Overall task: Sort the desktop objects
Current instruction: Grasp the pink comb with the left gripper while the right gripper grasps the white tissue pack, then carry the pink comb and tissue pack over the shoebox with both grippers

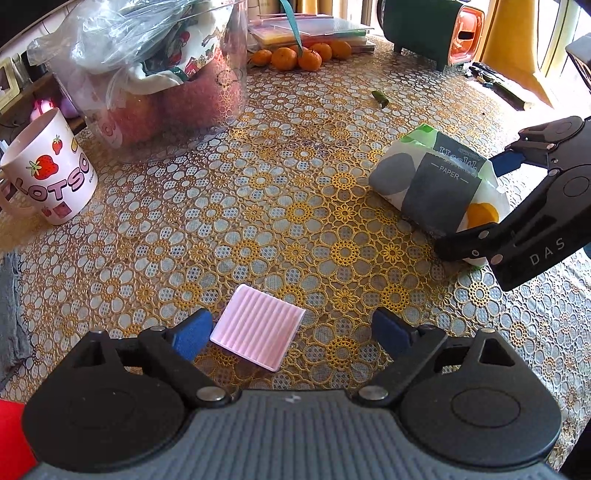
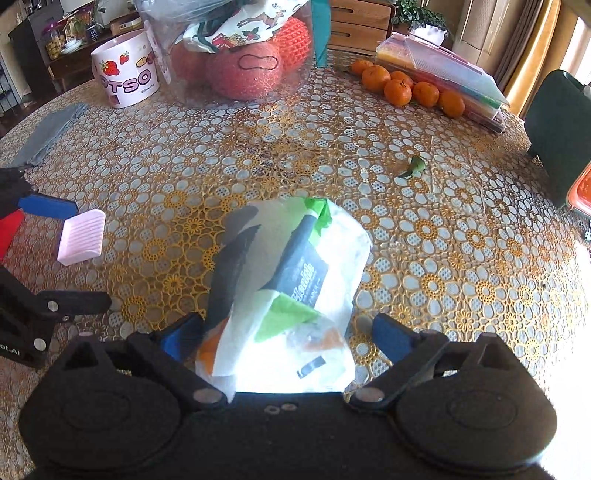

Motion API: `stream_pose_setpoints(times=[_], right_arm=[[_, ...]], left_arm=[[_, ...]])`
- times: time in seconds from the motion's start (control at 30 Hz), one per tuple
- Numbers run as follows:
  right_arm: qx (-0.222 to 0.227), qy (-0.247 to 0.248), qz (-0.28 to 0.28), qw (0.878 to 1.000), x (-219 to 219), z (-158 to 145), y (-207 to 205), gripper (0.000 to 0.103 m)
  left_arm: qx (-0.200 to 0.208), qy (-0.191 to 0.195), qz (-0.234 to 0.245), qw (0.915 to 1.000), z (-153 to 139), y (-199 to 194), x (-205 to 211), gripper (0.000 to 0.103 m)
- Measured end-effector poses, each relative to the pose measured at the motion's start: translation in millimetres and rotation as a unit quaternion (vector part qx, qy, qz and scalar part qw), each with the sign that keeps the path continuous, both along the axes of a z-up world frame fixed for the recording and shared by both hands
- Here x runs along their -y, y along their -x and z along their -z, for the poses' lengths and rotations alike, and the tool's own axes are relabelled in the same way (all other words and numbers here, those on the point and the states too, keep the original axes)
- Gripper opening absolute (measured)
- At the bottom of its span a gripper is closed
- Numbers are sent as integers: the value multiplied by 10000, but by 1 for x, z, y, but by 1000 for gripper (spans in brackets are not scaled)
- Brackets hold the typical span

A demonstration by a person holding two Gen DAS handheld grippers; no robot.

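Note:
A small pink ribbed box (image 1: 258,328) lies on the flowered tablecloth between the blue pads of my left gripper (image 1: 291,336). That gripper is open; its left pad is close beside the box and its right pad stands well clear. A soft tissue pack (image 2: 288,273), white with grey, green and orange print, lies between the fingers of my right gripper (image 2: 286,338), which is open with a gap at the right pad. The left wrist view shows the right gripper (image 1: 480,203) straddling the tissue pack (image 1: 436,188). The right wrist view shows the left gripper (image 2: 92,254) around the pink box (image 2: 81,236).
A strawberry mug (image 1: 51,173) stands at the far left. Behind it is a clear plastic tub (image 1: 166,85) with bagged fruit. Several tangerines (image 2: 406,88) and stacked folders (image 2: 443,70) lie at the back. A green appliance (image 1: 428,29), a green scrap (image 2: 413,166) and a grey cloth (image 2: 48,133) are also on the table.

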State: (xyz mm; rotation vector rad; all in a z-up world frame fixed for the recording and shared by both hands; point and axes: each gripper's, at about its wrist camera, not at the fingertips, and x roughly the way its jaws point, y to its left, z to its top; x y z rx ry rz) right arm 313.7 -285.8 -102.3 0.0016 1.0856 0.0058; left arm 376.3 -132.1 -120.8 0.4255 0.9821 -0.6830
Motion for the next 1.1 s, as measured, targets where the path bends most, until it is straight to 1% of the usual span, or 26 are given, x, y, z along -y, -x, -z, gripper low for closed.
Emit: stream_pose_setpoints(times=[0.07, 0.1, 0.13, 0.17, 0.2, 0.23, 0.27, 0.33, 0.4, 0.53, 0.67, 0.73, 0.93, 1.1], right_arm=[[18, -15, -5, 10000, 1, 0, 1, 98], [28, -18, 0, 10000, 1, 0, 1, 98], [37, -12, 1, 10000, 1, 0, 1, 97], [48, -8, -1, 10000, 1, -1, 2, 96], [58, -3, -1, 10000, 2, -1, 2, 95], [70, -9, -3, 10000, 3, -2, 3, 93], [84, -12, -11, 10000, 3, -2, 4, 91], [127, -11, -23, 9999, 5, -3, 6, 87], [153, -5, -43, 9999, 6, -5, 7, 82], [192, 5, -48, 9998, 7, -7, 11, 74], [239, -28, -59, 9997, 8, -11, 17, 63], [275, -52, -77, 9996, 8, -15, 21, 60], [327, -281, -74, 9990, 6, -23, 38, 57], [325, -404, -158, 9985, -2, -30, 58, 57]], left_arm=[[15, 12, -50, 10000, -1, 1, -1, 88], [21, 14, -85, 10000, -2, 2, -2, 84], [23, 19, -120, 9999, -2, 2, -2, 78], [-10, 49, -146, 9999, -3, 2, -3, 74], [-86, 120, -163, 9998, -4, 2, -4, 63], [-84, 140, -195, 9997, -5, 4, -3, 55], [-50, 128, -193, 9997, -6, 7, -2, 52], [14, 103, -155, 9998, -8, 12, 2, 42], [78, 22, -164, 9998, -8, 16, 6, 40], [163, -128, -301, 9993, -9, 20, 12, 40], [182, -209, -448, 9986, -10, 24, 15, 40], [190, -239, -543, 9981, -10, 28, 15, 40], [190, -323, -934, 9949, -11, 42, 13, 40], [184, -248, -1045, 9940, -18, 60, 8, 40]])
